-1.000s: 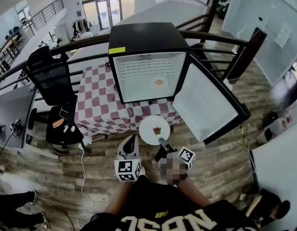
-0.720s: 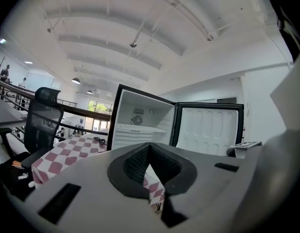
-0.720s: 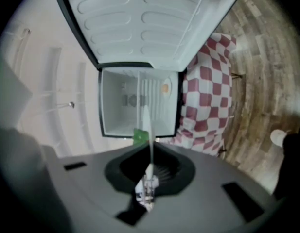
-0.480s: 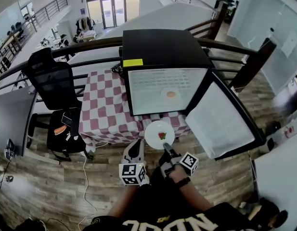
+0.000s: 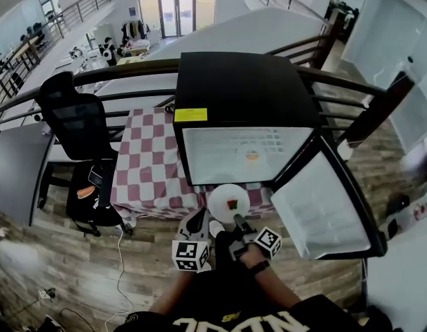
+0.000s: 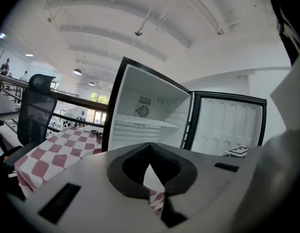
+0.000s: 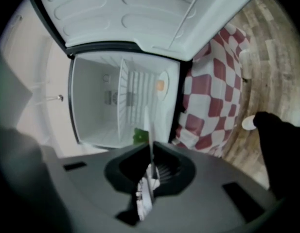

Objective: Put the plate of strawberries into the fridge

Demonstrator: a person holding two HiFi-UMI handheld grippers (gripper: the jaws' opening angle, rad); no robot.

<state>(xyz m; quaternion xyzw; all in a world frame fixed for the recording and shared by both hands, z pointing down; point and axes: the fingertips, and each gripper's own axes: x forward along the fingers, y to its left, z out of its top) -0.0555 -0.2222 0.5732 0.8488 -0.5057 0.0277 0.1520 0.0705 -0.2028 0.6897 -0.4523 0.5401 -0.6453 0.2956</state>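
In the head view, the plate of strawberries point(image 5: 228, 200) is held by its near rim in the right gripper point(image 5: 237, 220). It hangs in the air just before the open fridge point(image 5: 244, 154), over the front edge of the checked bench point(image 5: 147, 164). The carrying step is judged to be in hand, as the plate is not yet inside. A level reach forward onto a shelf is called for next, clear of the door point(image 5: 317, 199) swung out to the right. The left gripper point(image 5: 198, 218) is held just beside the plate and touches nothing. The fruit is too small to be counted.

In the left gripper view, the jaws are seen closed together on nothing, with the fridge interior ahead. The plate is not shown here.

In the right gripper view, the jaws are clamped on the plate's rim, which is seen edge-on as a thin white line. Only a green leaf point(image 7: 138, 136) is shown past it, and the berries are hidden. An orange item point(image 7: 160, 85) on a shelf cannot be identified.
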